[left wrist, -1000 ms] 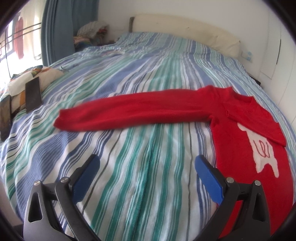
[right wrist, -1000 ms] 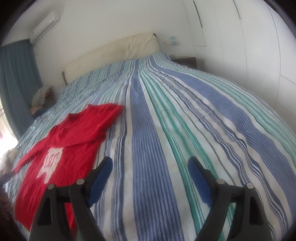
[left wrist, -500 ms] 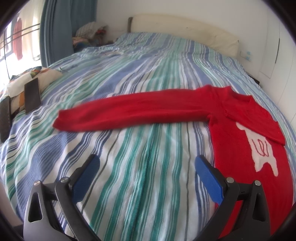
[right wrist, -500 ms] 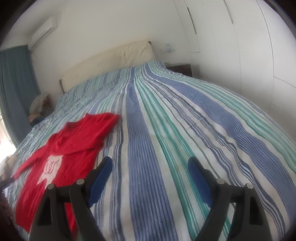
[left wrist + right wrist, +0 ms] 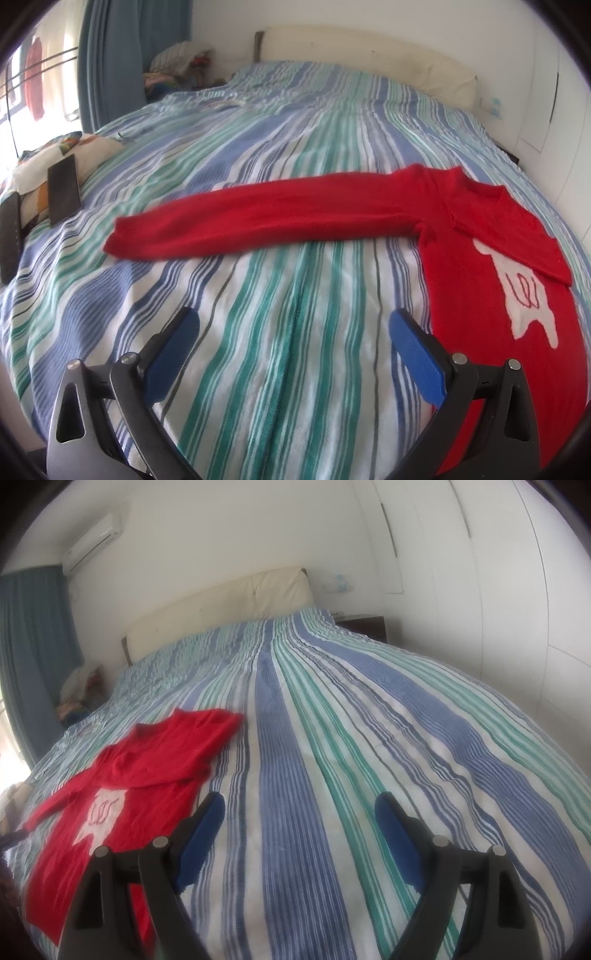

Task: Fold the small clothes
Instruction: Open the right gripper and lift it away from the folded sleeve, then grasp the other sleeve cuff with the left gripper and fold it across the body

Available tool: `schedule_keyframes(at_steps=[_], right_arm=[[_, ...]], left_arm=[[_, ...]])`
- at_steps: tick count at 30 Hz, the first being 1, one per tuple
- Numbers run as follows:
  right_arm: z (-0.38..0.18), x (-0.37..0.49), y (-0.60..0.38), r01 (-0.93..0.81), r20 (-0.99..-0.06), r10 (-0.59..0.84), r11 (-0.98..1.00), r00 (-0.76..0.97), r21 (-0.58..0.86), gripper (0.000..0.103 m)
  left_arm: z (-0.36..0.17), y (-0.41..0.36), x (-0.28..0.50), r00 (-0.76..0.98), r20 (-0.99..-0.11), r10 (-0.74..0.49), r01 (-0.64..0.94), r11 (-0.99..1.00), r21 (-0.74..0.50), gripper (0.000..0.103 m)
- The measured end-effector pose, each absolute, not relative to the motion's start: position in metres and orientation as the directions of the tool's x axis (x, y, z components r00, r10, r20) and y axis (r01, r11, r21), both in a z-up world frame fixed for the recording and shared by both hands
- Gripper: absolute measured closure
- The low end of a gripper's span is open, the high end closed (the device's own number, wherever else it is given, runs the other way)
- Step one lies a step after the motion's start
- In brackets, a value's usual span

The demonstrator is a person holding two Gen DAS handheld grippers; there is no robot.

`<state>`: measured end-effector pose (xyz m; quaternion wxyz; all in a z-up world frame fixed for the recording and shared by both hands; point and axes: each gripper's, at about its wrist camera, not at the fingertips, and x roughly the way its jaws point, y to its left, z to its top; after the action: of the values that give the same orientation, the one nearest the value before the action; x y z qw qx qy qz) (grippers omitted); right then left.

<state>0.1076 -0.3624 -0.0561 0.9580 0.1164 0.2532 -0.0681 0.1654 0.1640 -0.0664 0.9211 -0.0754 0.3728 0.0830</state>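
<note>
while both claws gape empty, red sweater (image 5: 480, 266) lies flat, one sleeve outstretched.

Home bedroom; striped bed (image 5: 295, 155), headboard (image 5: 221, 609)
</note>
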Motion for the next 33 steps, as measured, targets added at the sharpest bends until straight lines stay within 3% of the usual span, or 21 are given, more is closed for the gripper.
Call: schedule_keyframes(at_steps=[12,16,22,28,33], right_arm=[[-0.055,0.108,-0.363,0.189,-0.500,-0.069,0.962,0.863,0.194,0.020],[-0.052,0.108,-0.366,0.187,-0.492,-0.064,0.960,0.868,0.207,0.020],[-0.051,0.106,-0.370,0.171,-0.485,-0.033,0.955,0.874,0.243,0.020],[-0.049,0.110,-0.365,0.144,-0.480,-0.004,0.956,0.877,0.254,0.020],[-0.051,0.113,-0.353,0.121,-0.491,-0.007,0.972,0.871,0.201,0.020]], left_arm=[[-0.074,0.164,0.167,0.690,-0.718,0.094,-0.199,0.978,-0.063,0.001],[-0.058,0.188,0.170,0.674,-0.738,-0.040,-0.137,0.974,-0.178,0.001],[-0.032,0.291,0.194,0.675,-0.728,-0.122,-0.255,0.887,-0.385,0.001],[-0.074,0.382,0.221,0.585,-0.801,-0.129,-0.454,0.766,-0.455,0.002],[-0.103,0.382,0.232,0.522,-0.845,-0.115,-0.485,0.775,-0.406,0.003]])
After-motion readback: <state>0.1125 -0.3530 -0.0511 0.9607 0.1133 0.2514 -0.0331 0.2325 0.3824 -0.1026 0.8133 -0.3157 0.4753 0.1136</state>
